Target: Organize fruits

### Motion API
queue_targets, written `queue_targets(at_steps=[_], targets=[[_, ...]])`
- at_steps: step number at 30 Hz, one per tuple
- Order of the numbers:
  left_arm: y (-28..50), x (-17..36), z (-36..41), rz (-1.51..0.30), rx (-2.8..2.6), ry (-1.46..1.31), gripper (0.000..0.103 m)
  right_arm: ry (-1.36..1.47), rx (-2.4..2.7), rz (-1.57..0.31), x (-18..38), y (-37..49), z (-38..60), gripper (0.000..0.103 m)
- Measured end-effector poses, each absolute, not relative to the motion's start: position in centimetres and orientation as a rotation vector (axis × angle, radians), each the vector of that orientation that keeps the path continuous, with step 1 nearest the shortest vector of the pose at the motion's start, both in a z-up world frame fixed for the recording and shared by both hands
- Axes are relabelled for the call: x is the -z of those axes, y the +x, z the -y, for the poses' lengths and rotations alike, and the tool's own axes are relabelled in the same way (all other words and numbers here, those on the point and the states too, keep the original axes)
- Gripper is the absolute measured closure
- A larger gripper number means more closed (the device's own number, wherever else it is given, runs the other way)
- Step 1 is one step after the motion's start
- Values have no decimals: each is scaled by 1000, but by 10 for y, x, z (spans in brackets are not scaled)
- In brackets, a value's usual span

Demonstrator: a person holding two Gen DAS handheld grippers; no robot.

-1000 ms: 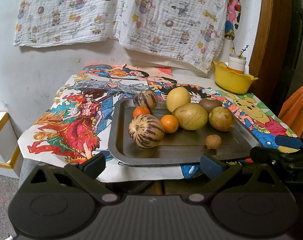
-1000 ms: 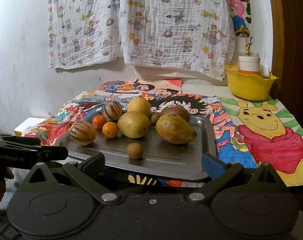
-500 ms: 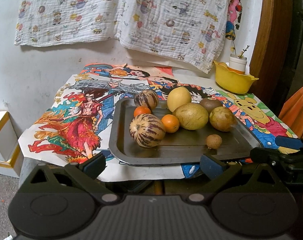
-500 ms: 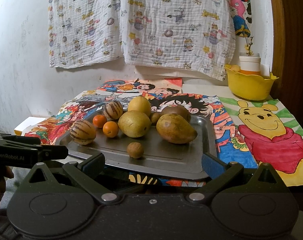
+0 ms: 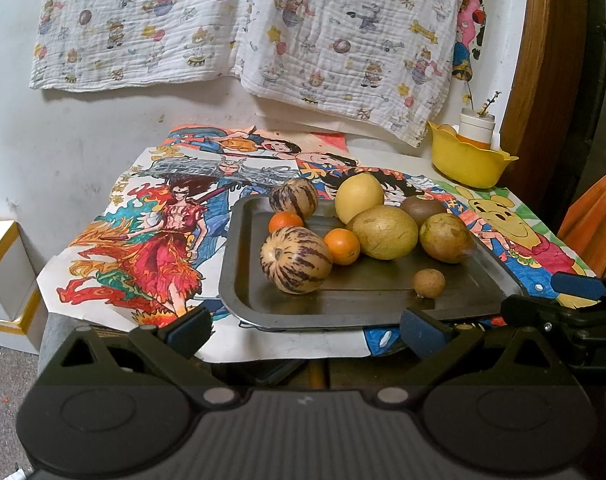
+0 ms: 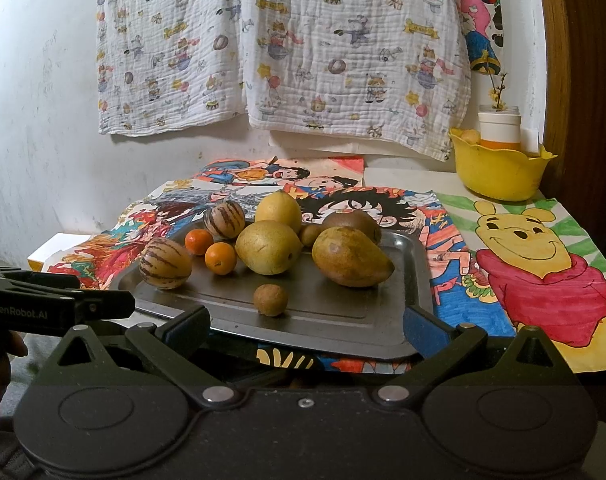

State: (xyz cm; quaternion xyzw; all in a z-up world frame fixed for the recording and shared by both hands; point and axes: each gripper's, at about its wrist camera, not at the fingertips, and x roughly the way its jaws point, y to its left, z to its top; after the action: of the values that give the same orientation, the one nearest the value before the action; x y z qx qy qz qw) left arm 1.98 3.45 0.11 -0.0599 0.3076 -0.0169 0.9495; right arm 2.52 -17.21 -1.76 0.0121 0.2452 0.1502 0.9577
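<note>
Kiwi at tray's 1 o'clock is sitting mostly hidden behind the green-yellow fruit & the brown pear-shaped fruit in left wrist view. A small round fruit is peeking out betw. the big fruits in right wrist view, too covered to tell what kind. Tray near edge is disappearing behind left gripper fingers. Right gripper is getting cut off at 3 o'clock of the left view; its fingertips aren't showing there. Jar in yellow bowl is half hidden by the bowl's rim; other bowl contents too small to ID. An orange sleeve is running off the frame at 3 o'clock.
</note>
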Motion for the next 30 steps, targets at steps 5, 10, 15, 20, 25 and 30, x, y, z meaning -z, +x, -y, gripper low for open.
queue_targets(at_steps=[5, 10, 15, 20, 25, 30], targets=[[21, 0, -36, -634, 27, -122, 0, 25, -305, -497, 18, 25, 172, 1], [21, 0, -35, -650, 24, -117, 1, 23, -305, -499, 19, 25, 172, 1], [20, -3, -32, -637, 16, -112, 1, 24, -305, -498, 17, 26, 173, 1], [21, -3, -33, -641, 7, -120, 1, 24, -306, -499, 17, 27, 173, 1], [20, -3, -32, -642, 9, -116, 1, 25, -306, -500, 20, 27, 172, 1], [20, -3, -32, -643, 9, -117, 1, 24, -307, -502, 22, 25, 172, 1]])
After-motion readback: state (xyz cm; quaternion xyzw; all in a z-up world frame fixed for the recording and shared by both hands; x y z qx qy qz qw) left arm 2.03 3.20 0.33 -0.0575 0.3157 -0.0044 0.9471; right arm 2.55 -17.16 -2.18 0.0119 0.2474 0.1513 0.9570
